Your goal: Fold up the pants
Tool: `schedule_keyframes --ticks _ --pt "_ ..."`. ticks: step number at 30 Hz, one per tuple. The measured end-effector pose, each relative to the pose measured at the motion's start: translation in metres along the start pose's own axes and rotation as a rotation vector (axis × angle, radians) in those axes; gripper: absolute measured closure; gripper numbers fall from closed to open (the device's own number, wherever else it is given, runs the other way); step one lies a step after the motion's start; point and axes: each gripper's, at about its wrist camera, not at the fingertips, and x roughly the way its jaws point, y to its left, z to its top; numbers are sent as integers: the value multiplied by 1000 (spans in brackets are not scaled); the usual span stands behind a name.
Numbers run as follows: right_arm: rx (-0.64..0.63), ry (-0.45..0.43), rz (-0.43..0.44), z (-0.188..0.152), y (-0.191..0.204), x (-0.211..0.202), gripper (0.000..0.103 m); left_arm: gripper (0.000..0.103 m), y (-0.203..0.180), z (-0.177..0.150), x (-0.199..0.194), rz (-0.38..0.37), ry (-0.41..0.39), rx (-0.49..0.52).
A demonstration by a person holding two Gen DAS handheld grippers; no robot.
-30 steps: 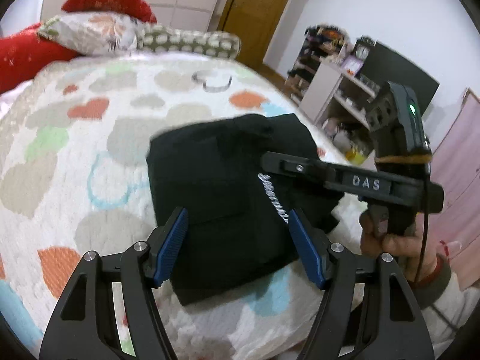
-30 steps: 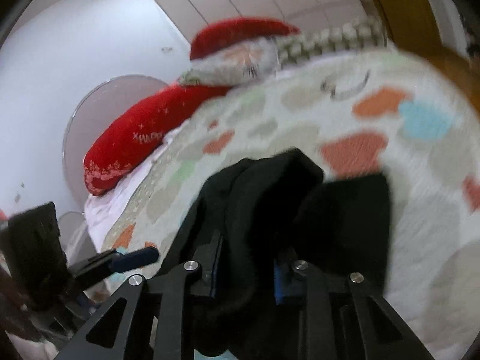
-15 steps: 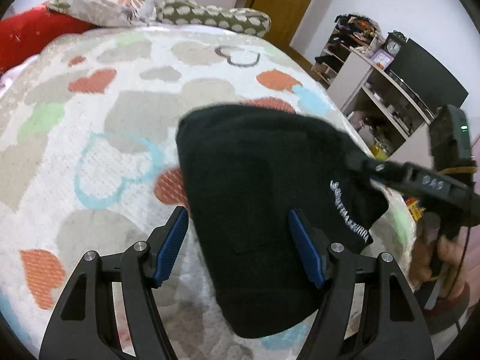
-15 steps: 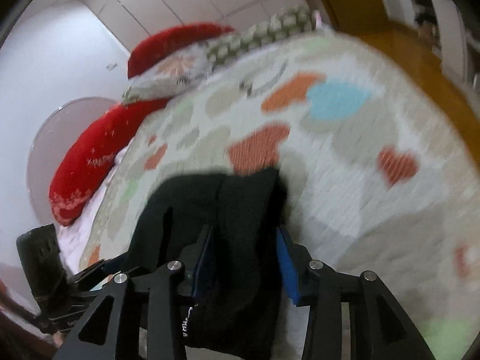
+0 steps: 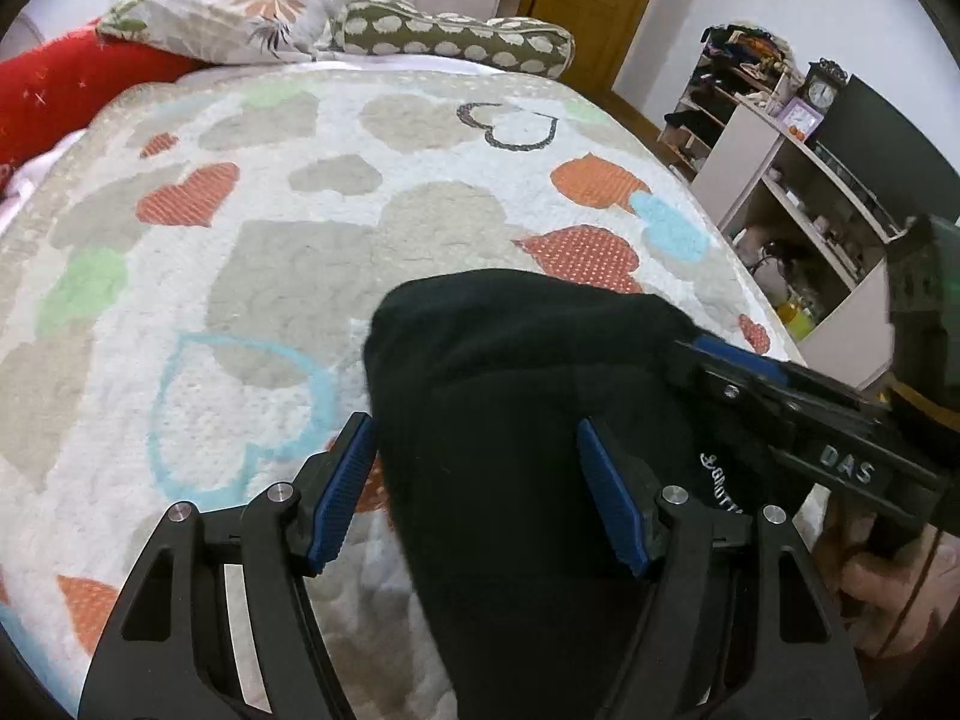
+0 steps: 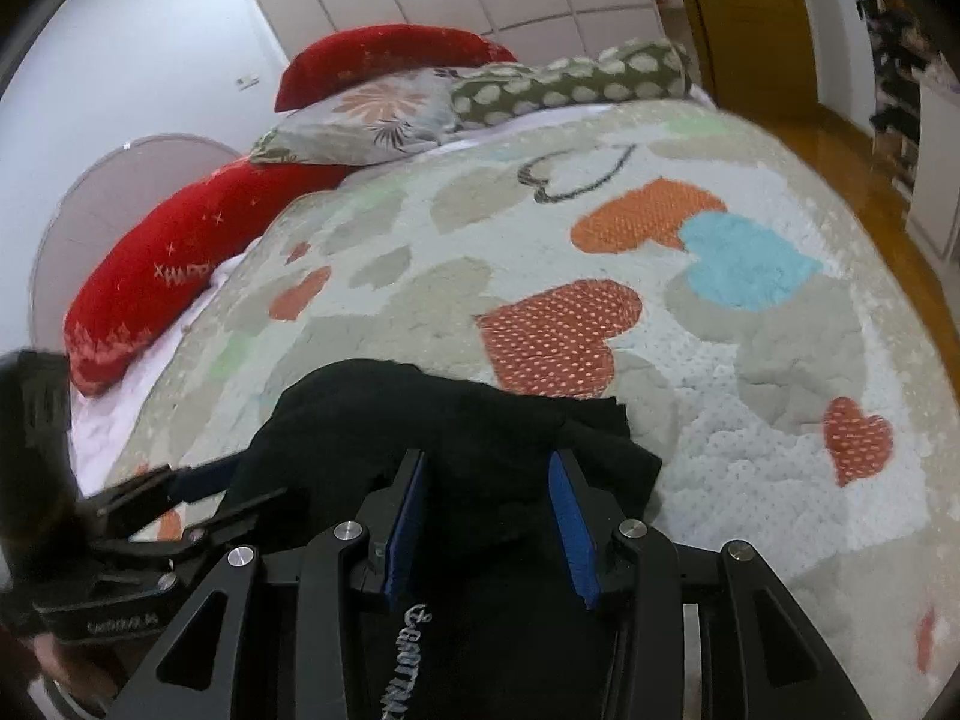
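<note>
Across the bed, the quilt (image 5: pixel 288 276) spreads nubbly and pale, patched with orange, blue and grey hearts; red and floral pillows (image 6: pixel 360 114) crowd its head edge. Near the foot edge lie the black pants (image 5: pixel 510 396), a soft, thick folded bundle with white lettering. My left gripper (image 5: pixel 474 492) stands spread wide, its blue ribbed pads either side of the cloth. My right gripper (image 6: pixel 489 531) is likewise parted over the bundle, pinching nothing.

Heart-patterned bed (image 5: pixel 312 252) under black pants (image 5: pixel 516 396), pillows (image 5: pixel 228 18)
</note>
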Motion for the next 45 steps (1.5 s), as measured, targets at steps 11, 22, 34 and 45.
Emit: schedule_keyframes --ticks 11,22,34,45 --pt "-13 -8 -3 -1 11 -27 63 28 -10 -6 -10 55 -5 25" --pt "-100 20 -46 -45 32 -52 61 28 -16 -35 -38 75 -29 23" --pt "-8 55 -57 -72 -3 -35 52 26 -29 -54 -21 53 0 41" --pt "-20 48 -62 -65 6 -54 51 25 -31 -56 -22 62 3 39"
